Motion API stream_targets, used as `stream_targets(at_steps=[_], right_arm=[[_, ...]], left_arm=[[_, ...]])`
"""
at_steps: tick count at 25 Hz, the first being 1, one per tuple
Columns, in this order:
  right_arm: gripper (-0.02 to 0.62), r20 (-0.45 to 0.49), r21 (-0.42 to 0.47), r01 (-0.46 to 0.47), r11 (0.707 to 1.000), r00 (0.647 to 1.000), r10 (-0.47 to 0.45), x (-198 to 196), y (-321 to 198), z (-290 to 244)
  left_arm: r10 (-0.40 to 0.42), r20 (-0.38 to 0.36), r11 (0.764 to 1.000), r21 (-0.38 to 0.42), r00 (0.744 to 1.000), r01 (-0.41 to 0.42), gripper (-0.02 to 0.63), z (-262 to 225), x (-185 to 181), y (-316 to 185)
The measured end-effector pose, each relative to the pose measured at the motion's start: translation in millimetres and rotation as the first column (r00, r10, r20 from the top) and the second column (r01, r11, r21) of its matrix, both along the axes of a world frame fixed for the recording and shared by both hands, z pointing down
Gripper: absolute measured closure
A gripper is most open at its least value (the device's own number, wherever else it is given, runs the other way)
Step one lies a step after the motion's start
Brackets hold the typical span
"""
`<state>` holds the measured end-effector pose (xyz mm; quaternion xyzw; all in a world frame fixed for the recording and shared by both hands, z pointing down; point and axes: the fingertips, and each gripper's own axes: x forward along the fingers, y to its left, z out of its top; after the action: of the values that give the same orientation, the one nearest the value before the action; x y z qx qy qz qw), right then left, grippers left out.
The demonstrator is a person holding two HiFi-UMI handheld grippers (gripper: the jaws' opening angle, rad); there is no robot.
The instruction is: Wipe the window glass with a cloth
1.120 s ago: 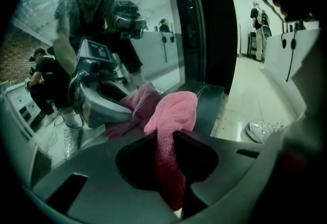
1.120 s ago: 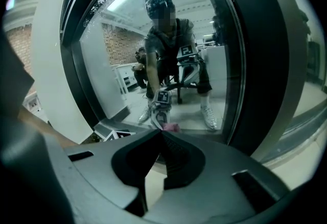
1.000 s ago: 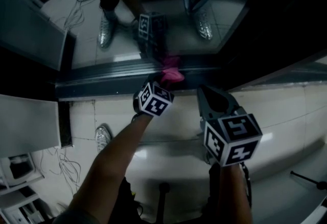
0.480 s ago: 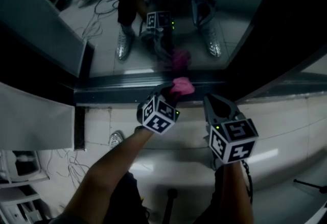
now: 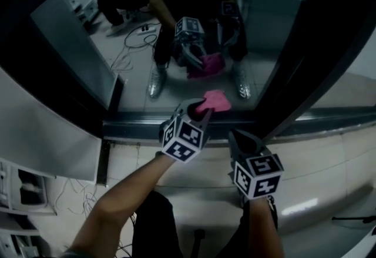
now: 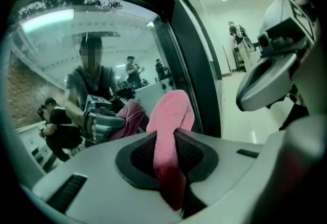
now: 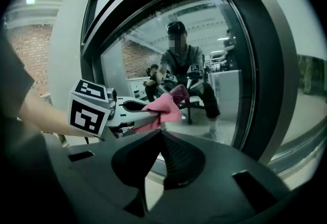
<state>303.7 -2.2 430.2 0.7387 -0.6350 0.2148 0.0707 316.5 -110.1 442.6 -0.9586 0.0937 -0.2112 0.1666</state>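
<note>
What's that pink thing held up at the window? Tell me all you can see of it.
It is a small pink cloth, soft and fuzzy-looking, bunched into folds. The left hand-held gripper is shut on one end, and the free end sticks out past the jaws toward the window glass. Its reflection shows in the glass; whether it touches the pane is unclear.
</note>
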Motion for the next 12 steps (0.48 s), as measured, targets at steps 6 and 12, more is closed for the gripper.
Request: stream_targets(at_steps=[6,12], right_arm=[[0.597,-0.082,0.097,0.002,0.995,0.997,0.006,-4.0,-5.2,-74.3],[0.597,-0.122,0.138,0.006,0.990,0.992,0.011,-14.4,1.0,-121.5]], left_arm=[[0.007,-0.099,0.996,0.091,0.995,0.002,0.548,-97.9,-2.2,-3.1],[0.005,-0.168,0.987,0.157,0.986,0.022,0.548,-177.2,-15.0,-9.0]])
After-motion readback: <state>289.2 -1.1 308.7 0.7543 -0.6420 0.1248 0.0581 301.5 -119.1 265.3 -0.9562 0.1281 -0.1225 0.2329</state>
